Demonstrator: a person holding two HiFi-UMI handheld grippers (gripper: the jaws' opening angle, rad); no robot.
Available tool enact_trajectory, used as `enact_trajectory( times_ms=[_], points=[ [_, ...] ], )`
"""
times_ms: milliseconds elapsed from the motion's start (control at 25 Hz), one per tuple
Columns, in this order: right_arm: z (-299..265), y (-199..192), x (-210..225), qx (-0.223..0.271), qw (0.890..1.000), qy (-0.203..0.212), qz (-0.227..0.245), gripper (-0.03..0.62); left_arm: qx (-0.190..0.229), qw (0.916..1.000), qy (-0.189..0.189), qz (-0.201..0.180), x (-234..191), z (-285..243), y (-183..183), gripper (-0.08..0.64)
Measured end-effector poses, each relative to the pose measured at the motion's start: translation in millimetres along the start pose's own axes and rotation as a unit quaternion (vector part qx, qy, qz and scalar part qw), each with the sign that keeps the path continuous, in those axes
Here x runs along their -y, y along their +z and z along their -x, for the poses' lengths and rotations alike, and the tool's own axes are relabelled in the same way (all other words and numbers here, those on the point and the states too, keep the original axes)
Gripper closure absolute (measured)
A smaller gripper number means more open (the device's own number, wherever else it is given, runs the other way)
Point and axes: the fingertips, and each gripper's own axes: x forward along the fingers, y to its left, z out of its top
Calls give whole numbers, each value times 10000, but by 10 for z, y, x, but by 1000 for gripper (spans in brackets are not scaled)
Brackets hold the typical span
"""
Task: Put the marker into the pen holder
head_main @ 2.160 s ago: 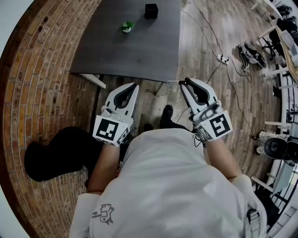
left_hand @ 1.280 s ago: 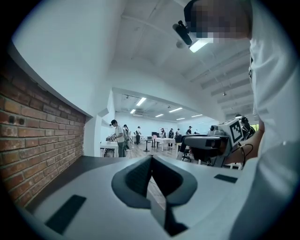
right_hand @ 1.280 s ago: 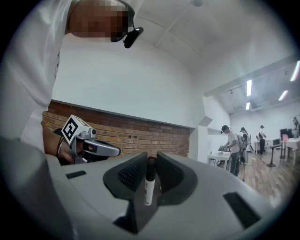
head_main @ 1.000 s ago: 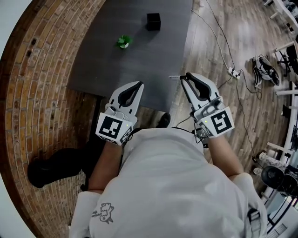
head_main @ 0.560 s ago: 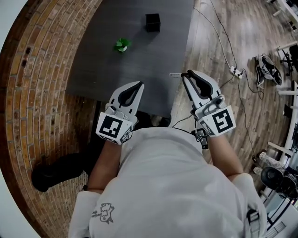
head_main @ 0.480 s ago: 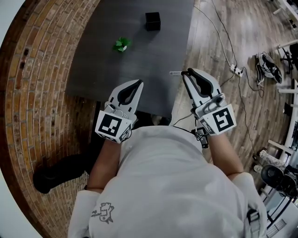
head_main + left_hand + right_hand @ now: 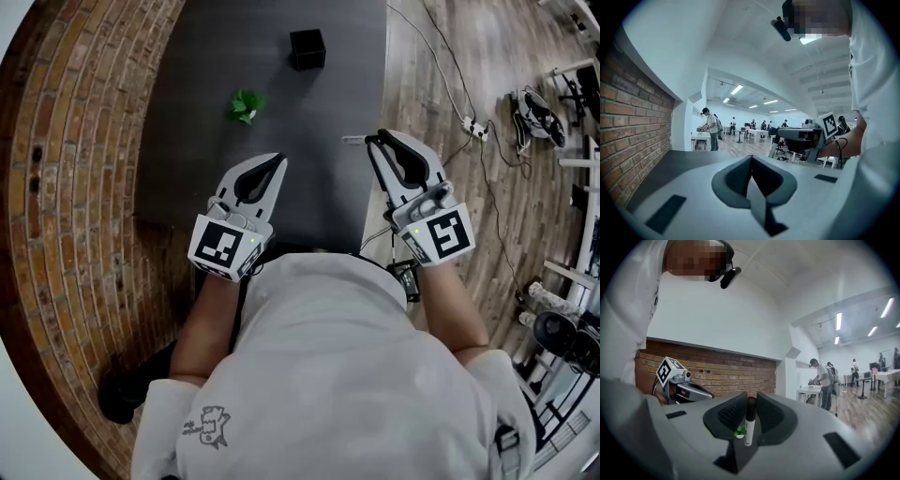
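Observation:
The marker (image 7: 749, 425), white with a black cap, stands clamped between the pads of my right gripper (image 7: 750, 400). In the head view its small white end (image 7: 352, 140) pokes out left of the right gripper (image 7: 377, 142), above the dark table's (image 7: 309, 178) right near corner. The black square pen holder (image 7: 307, 47) stands far off on the table, toward its back. My left gripper (image 7: 279, 161) hovers over the table's near part, its jaws closed together with nothing in them, as the left gripper view (image 7: 751, 159) confirms.
A small green plant (image 7: 245, 104) sits on the table left of the pen holder. A brick wall (image 7: 84, 159) runs along the left. Cables and a power strip (image 7: 473, 129) lie on the wood floor at right. People and tables stand far off in the room.
The person has stepped closer to the table. Both grippers, earlier short of its near edge, are now above its near part. The marker stays in the right gripper.

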Motion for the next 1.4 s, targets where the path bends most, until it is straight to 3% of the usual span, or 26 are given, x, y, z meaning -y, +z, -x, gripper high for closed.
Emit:
enact_trajectory(
  times_ms=[600, 1400],
  points=[
    [-950, -260, 256, -329, 9994, -91, 31, 523, -197, 9989, -436, 11, -854, -478, -14, 549],
    [-1900, -674, 886, -495, 9988, -64, 8, 523, -283, 9983, -497, 119, -1525, -1220, -171, 549]
  ],
)
